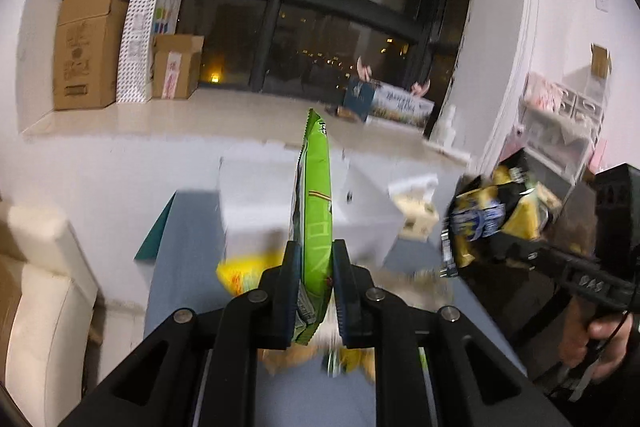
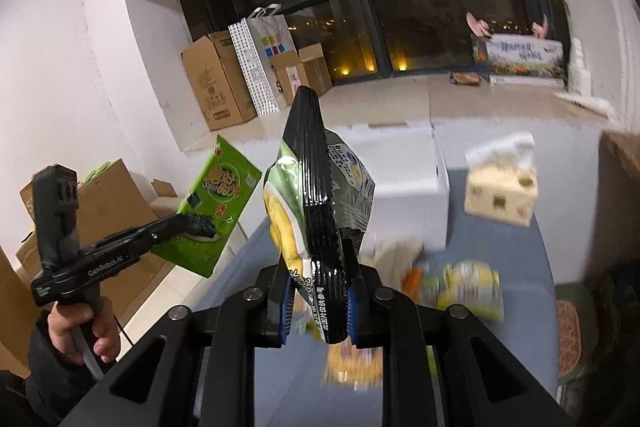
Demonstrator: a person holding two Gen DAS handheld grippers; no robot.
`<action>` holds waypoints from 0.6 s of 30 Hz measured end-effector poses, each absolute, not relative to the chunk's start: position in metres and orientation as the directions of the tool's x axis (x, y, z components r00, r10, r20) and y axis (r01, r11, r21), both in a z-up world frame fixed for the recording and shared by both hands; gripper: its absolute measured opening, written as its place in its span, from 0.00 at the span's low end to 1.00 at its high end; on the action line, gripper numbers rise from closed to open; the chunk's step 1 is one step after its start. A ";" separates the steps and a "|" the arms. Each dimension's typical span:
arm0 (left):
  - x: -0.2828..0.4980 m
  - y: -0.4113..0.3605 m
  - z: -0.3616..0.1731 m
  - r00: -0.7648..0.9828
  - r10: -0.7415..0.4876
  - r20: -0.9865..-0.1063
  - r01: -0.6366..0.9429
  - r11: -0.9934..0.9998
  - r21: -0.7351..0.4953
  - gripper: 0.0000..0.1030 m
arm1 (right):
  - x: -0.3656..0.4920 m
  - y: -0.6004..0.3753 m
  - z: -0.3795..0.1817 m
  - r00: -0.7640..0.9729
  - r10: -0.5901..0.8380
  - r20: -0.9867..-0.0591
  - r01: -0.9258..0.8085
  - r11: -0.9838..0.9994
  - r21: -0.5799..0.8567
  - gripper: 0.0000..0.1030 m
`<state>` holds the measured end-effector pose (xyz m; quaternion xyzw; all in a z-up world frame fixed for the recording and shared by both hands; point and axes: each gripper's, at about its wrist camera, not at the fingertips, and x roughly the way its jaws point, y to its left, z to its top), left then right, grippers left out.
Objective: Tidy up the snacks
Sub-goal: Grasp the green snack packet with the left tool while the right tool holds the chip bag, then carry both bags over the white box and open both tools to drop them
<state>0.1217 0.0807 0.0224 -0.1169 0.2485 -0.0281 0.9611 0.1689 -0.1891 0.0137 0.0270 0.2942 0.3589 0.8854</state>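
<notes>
2 grippers, each clamped on a snack and held up over the blue table [image 2: 500, 239]. Left gripper [image 1: 314, 291] pinches a green snack packet [image 1: 316, 203] edge-on, standing upright between its fingers. Right gripper [image 2: 318, 303] squeezes a black and yellow chip bag [image 2: 316, 203] by its bottom end. Below them a few blurry snack packs [image 2: 470, 289] lie near a white box [image 2: 404, 179], with a tissue box [image 2: 502, 187] further back.

Matte black tongs [image 1: 313, 291] with blue ribbed pads [image 2: 286, 303], silver pivot screws, white lettering on the handle; bare hand [image 2: 86, 331], dark sleeve.
</notes>
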 end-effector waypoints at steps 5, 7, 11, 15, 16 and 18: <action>0.203 0.085 0.029 0.862 -0.069 -0.502 -0.031 0.981 -0.190 0.17 | 0.251 -0.154 0.026 0.562 0.638 -0.526 -0.589 0.756 0.286 0.21; 0.236 0.088 0.025 0.851 -0.057 -0.523 -0.040 0.984 -0.172 0.17 | 0.288 -0.139 0.023 0.548 0.626 -0.556 -0.575 0.764 0.293 0.21; 0.288 0.092 0.008 0.821 -0.031 -0.570 -0.056 0.989 -0.135 0.17 | 0.352 -0.115 0.006 0.544 0.560 -0.625 -0.539 0.804 0.252 0.21; 0.321 0.099 -0.014 0.782 0.018 -0.623 -0.096 0.991 -0.091 0.29 | 0.398 -0.110 -0.011 0.520 0.536 -0.666 -0.486 0.826 0.286 0.29; 0.325 0.103 -0.018 0.768 0.009 -0.640 -0.104 0.988 -0.110 0.60 | 0.406 -0.111 -0.014 0.510 0.537 -0.672 -0.471 0.828 0.304 0.60; 0.322 0.107 -0.022 0.782 -0.020 -0.623 -0.096 0.984 -0.152 0.99 | 0.414 -0.115 -0.019 0.504 0.549 -0.667 -0.439 0.828 0.350 0.97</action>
